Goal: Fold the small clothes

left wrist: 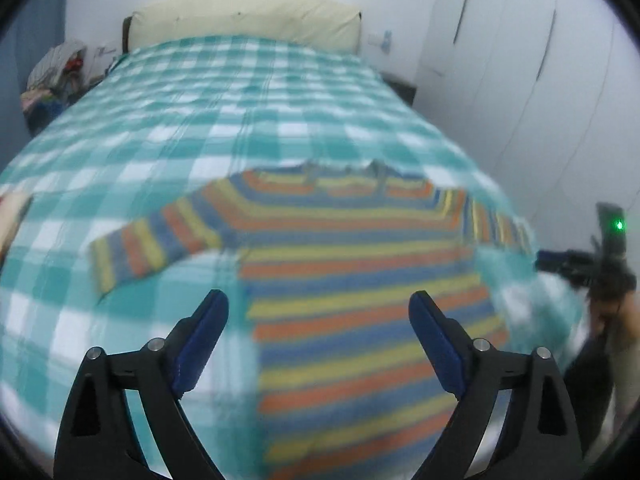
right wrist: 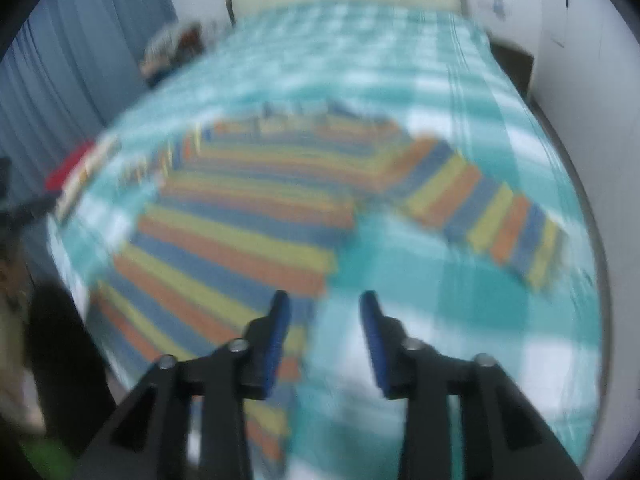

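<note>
So the striped shirt [left wrist: 352, 280] is lying flat and spread out on the teal checked bedspread [left wrist: 200, 100], collar end pointing toward the cream pillow [left wrist: 244, 16] at the head of the bed, both sleeves sticking out to the sides. As far as I can tell no fold is showing anywhere yet, so I'm guessing we're sitting right at the start: garment laid out, all the real folding still waiting. The left gripper [left wrist: 318, 320] is hovering over the lower body of the shirt with its blue pads standing wide apart and nothing between them. The right gripper [right wrist: 324, 320] is hanging over the shirt's right edge, where the stripes meet the bedspread, jaws partly open and also gripping nothing. Both views are looking pretty blurry, the right wrist one especially, so finer wrinkles are hard to call. What's left, I think: sleeves going in, then the body getting doubled over. There's a heap of other clothes [left wrist: 56, 76] sitting off by the far left corner of the bed, so probably more pieces are waiting too.
</note>
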### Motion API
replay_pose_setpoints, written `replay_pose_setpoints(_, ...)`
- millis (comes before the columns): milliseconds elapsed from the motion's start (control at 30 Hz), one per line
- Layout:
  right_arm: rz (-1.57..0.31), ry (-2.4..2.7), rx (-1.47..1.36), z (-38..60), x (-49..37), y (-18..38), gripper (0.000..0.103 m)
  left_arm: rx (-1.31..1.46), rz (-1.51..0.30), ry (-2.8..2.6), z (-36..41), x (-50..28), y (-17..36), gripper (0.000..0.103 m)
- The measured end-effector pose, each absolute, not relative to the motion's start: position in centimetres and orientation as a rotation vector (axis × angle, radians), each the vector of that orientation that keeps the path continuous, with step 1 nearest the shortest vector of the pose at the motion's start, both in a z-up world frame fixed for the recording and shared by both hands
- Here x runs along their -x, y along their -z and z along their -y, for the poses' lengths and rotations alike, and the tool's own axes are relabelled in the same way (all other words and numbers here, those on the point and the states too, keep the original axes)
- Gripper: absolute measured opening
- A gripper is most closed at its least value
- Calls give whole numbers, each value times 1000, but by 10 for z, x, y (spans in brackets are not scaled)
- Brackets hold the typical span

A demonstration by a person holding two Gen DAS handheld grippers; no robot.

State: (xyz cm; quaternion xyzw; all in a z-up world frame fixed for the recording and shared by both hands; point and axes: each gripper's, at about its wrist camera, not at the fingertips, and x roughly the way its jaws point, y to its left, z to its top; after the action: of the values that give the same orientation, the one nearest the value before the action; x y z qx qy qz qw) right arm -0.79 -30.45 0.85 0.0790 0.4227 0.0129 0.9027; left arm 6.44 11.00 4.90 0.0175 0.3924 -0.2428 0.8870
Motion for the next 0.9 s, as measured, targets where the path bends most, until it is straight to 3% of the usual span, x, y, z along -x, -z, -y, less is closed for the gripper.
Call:
replay_pose_setpoints(267,-868,-6,-101,283,-37,53,49,-15,-848,387,-92,-99,26,93)
replay_pose_setpoints(300,-851,16,-81,285,-34,57,51,0,-852,375,-96,-100,36,93)
replay_pose_setpoints(367,-812,93,-85,292,-33,66,71,-7,-860,344,-97,-98,47,93)
replay_pose_setpoints(400,-800,118,-108,297,-32,68,74,-26,-871,319,-97,-100,54,93)
replay_pose_setpoints(700,-831,206,-110,319,-40,103,76,-50,-976,207,-93,-110,100,96)
replay_pose_setpoints(900,-833,192,-128,324,-41,115,90,-88,-972,188,-89,-108,107,102)
